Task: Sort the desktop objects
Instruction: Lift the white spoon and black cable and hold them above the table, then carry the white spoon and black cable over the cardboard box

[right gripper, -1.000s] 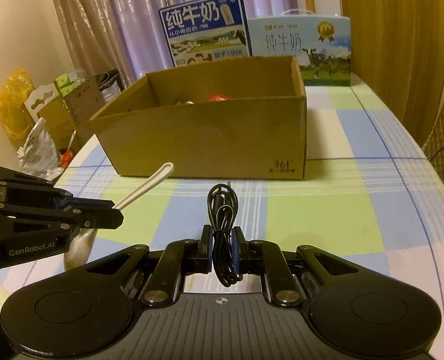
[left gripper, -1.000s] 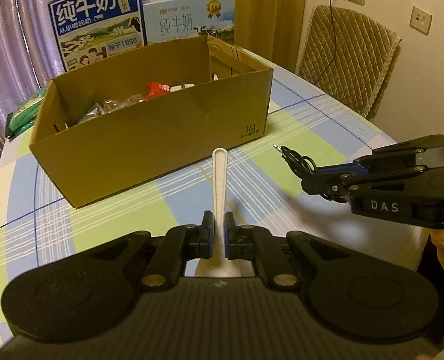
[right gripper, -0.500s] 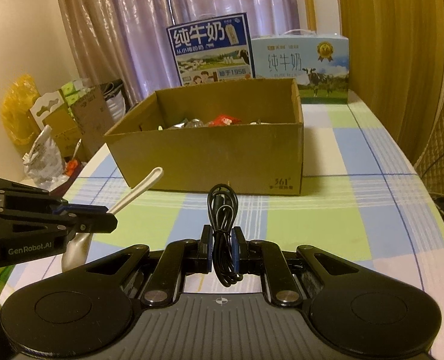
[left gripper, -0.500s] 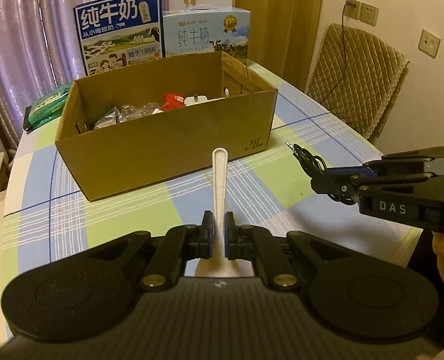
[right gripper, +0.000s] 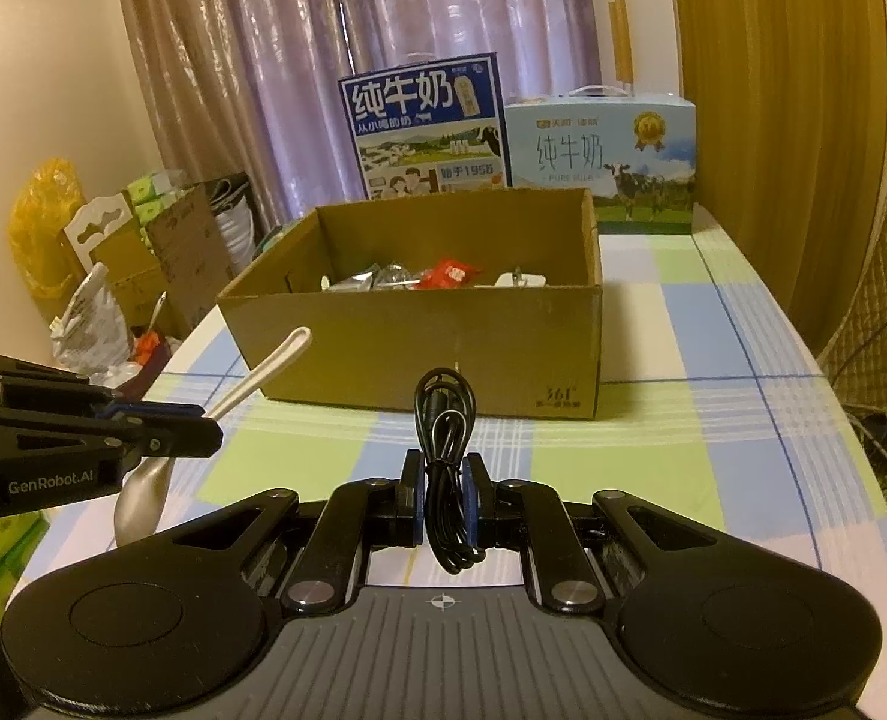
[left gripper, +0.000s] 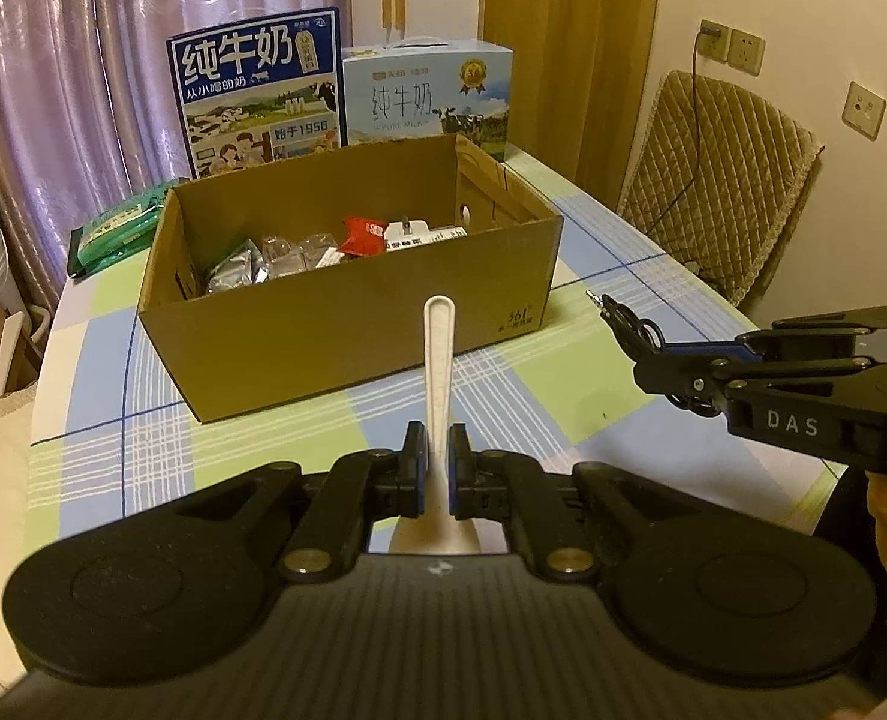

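Observation:
My left gripper (left gripper: 437, 450) is shut on a white plastic spoon (left gripper: 438, 360), handle pointing forward at the open cardboard box (left gripper: 347, 324); its bowl hangs below the fingers (right gripper: 140, 495). My right gripper (right gripper: 445, 474) is shut on a coiled black cable (right gripper: 445, 420) that sticks up between the pads. Both are held above the checked tablecloth (right gripper: 653, 420), short of the box's near wall. The box holds a red packet (left gripper: 364, 234), a silver packet (left gripper: 233, 270), a white plug (left gripper: 422, 234) and clear wrappers.
Two milk cartons (left gripper: 257, 90) (left gripper: 428, 96) stand behind the box. A green pack (left gripper: 113, 228) lies at the table's far left. A quilted chair (left gripper: 719, 180) stands at the right, and bags and boxes (right gripper: 113, 264) on the floor to the left.
Both grippers have risen and drawn back from the box, so its contents now show over the rim. Spoon and cable stay held.

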Motion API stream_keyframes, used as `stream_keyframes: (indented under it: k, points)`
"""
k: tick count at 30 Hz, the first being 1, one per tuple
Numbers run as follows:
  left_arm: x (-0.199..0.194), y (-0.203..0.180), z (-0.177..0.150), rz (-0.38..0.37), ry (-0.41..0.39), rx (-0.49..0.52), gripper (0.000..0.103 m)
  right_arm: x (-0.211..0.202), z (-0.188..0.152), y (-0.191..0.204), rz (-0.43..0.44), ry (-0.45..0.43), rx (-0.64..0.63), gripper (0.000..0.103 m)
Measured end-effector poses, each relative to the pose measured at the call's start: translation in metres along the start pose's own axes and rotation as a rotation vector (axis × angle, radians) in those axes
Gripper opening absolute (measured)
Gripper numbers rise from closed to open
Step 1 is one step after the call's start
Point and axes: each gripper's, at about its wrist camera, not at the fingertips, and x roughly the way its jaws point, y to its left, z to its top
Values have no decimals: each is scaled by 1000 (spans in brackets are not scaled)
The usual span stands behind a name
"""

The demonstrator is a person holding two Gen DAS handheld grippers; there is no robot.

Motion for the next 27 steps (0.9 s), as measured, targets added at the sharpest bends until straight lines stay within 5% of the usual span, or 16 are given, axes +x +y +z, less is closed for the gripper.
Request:
stream_keyframes:
  k: [13, 27]
  points:
    - [4, 13, 22, 17, -18, 19, 4, 8, 21, -2, -1, -11, -27, 9]
    - [34, 52, 84, 54, -30, 43, 4, 44, 92, -14, 15, -42, -57, 9]
